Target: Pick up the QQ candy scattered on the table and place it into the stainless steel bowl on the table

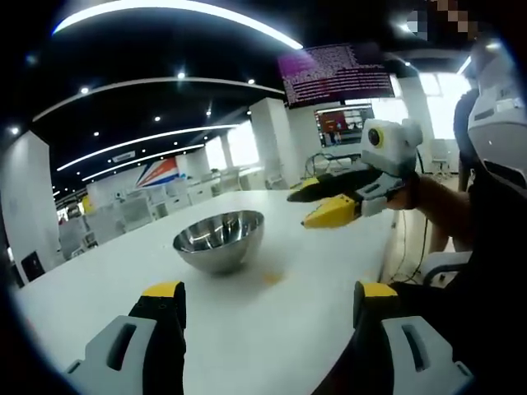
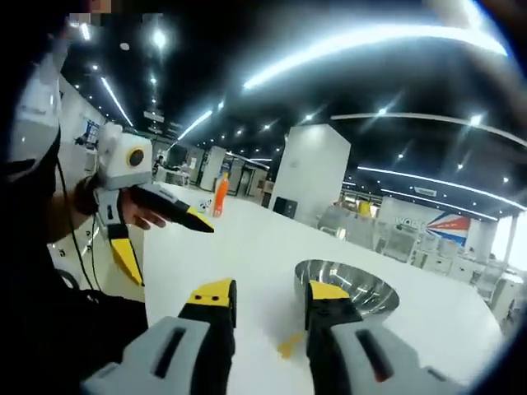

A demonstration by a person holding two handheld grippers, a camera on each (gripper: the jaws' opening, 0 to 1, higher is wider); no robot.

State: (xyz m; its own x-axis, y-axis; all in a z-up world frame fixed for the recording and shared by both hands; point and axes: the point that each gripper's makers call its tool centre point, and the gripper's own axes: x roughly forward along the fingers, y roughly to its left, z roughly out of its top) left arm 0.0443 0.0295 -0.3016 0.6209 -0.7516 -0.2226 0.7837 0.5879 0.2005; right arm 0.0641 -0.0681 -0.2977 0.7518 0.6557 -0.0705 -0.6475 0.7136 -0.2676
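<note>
A stainless steel bowl (image 1: 218,239) (image 2: 346,284) stands on the white table (image 1: 99,288) (image 2: 247,239); I see nothing in it. One small orange-yellow candy (image 1: 272,278) (image 2: 288,346) lies on the table just in front of the bowl. My left gripper (image 1: 268,290) (image 2: 169,253) hovers over the table's near edge, jaws wide open and empty, the candy ahead between them. My right gripper (image 2: 270,292) (image 1: 303,206) is held above the table beside the bowl, open, nothing between its yellow-tipped jaws.
An orange bottle (image 2: 221,195) stands far off on the table. The person's body and arm (image 1: 445,206) are at the table's edge, to the right in the left gripper view. Desks and screens fill the hall behind.
</note>
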